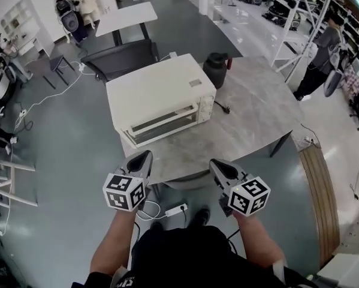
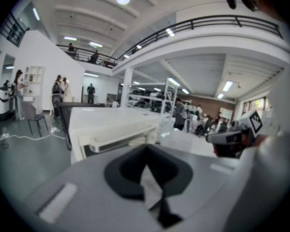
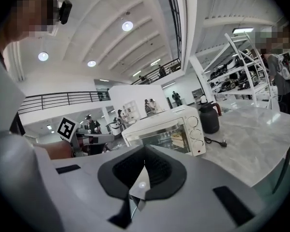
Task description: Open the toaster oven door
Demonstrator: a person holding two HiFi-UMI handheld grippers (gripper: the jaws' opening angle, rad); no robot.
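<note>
The left gripper is hovering with its jaws clenched together on nothing. The right gripper is doing likewise, its pads meeting with only air between them. The toaster oven is sitting ahead of both sets of fingertips, apart from them, on the grey table. Its door (glass-fronted) is facing the person and standing shut. From the left fingers the oven is lying ahead and slightly right; from the right fingers, ahead and to the left. A dark jug is standing beyond the oven's far right corner, well past the right fingertips.
</note>
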